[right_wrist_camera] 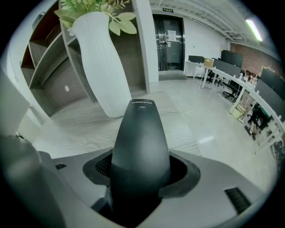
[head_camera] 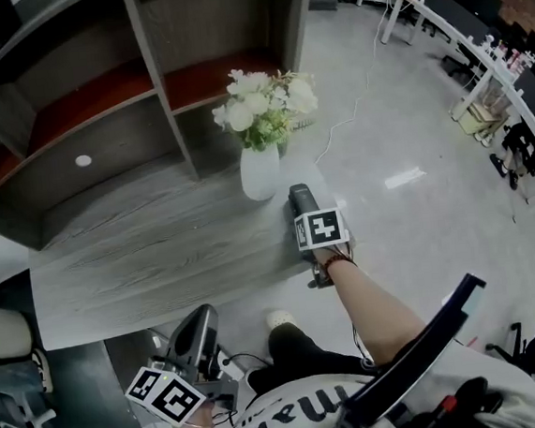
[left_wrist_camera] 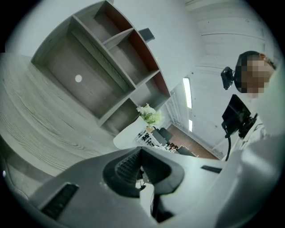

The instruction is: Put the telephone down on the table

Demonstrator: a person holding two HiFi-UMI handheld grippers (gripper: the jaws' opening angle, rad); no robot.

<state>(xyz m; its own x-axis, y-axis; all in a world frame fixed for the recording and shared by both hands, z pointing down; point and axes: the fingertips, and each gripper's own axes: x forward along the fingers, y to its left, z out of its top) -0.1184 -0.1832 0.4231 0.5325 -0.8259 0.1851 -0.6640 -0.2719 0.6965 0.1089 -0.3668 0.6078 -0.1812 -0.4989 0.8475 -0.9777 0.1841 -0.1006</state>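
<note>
head view: the right gripper point(head_camera: 308, 216) is out over the right end of the grey table point(head_camera: 158, 247). its jaws are squeezed on a black telephone point(head_camera: 301, 196). the telephone pokes out toward the far side, just beside the bottom of a white vase point(head_camera: 259, 170). i cannot tell if the telephone touches the table. white flowers point(head_camera: 262, 105) stand in the vase. a big shelf point(head_camera: 97, 102) sits at the far side of the table. the left gripper point(head_camera: 196, 326) is low and near, at the near edge of the table, well apart from the telephone. shiny floor point(head_camera: 410, 129) is on the right.

left gripper view: the left gripper point(left_wrist_camera: 141, 167) has its two jaws pressed together, and nothing is between them. past the jaws are the table point(left_wrist_camera: 35, 120), the shelf point(left_wrist_camera: 102, 67), and the vase point(left_wrist_camera: 129, 133) with its flowers point(left_wrist_camera: 149, 115) far off. a person is at the right edge.

right gripper view: the right gripper point(right_wrist_camera: 140, 173) has the telephone point(right_wrist_camera: 140, 147) tight between its jaws. one jaw is on each side of it. the round end of the telephone sticks out away from the gripper. the table point(right_wrist_camera: 89, 129) is under it. the vase point(right_wrist_camera: 100, 67) stands close, on the far left of the telephone, and does not touch it. the floor point(right_wrist_camera: 200, 107) and some desks point(right_wrist_camera: 249, 84) are far to the right.
</note>
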